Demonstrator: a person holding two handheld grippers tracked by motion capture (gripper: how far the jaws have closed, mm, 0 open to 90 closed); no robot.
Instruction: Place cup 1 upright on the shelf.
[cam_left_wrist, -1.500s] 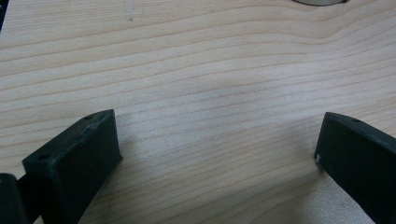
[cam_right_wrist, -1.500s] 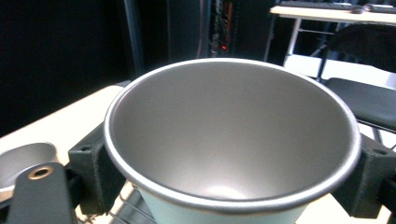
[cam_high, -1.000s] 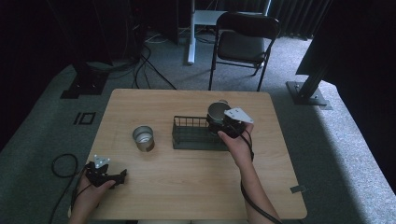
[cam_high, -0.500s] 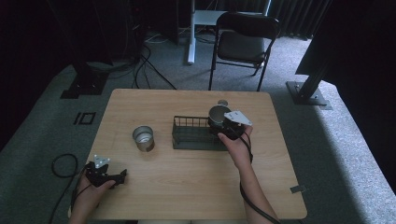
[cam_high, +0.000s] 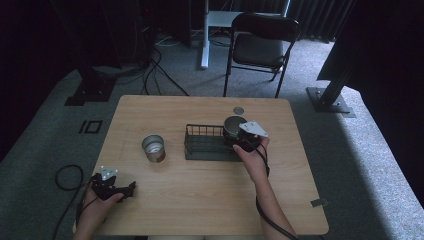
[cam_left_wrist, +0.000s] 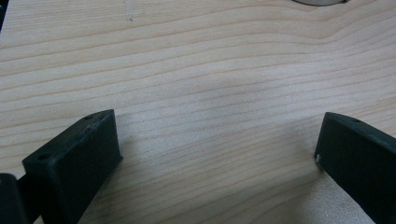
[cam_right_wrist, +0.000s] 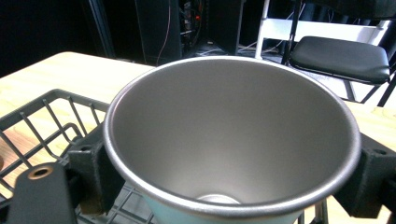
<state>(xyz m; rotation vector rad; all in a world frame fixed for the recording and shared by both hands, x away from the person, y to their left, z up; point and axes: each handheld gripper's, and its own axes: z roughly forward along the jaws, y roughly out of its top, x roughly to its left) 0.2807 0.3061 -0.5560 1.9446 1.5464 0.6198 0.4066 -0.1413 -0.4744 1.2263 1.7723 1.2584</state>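
A metal cup (cam_right_wrist: 233, 135) with a pale blue outside is clamped between the jaws of my right gripper (cam_right_wrist: 229, 172), held upright over the right end of a black wire basket (cam_high: 205, 142). From above, that cup (cam_high: 233, 126) sits just beyond my right gripper (cam_high: 246, 140). A second metal cup (cam_high: 153, 148) stands on the table left of the basket. My left gripper (cam_high: 120, 189) rests near the table's front left corner. In the left gripper view its jaws stand wide apart over bare wood, so the left gripper (cam_left_wrist: 217, 154) is open and empty.
A small round metal lid (cam_high: 238, 110) lies on the wooden table (cam_high: 200, 200) behind the basket. A black folding chair (cam_high: 260, 47) stands past the far edge. Cables trail on the grey floor at the left.
My right gripper and its cup have shifted slightly toward the basket's right end. The left gripper has stayed put.
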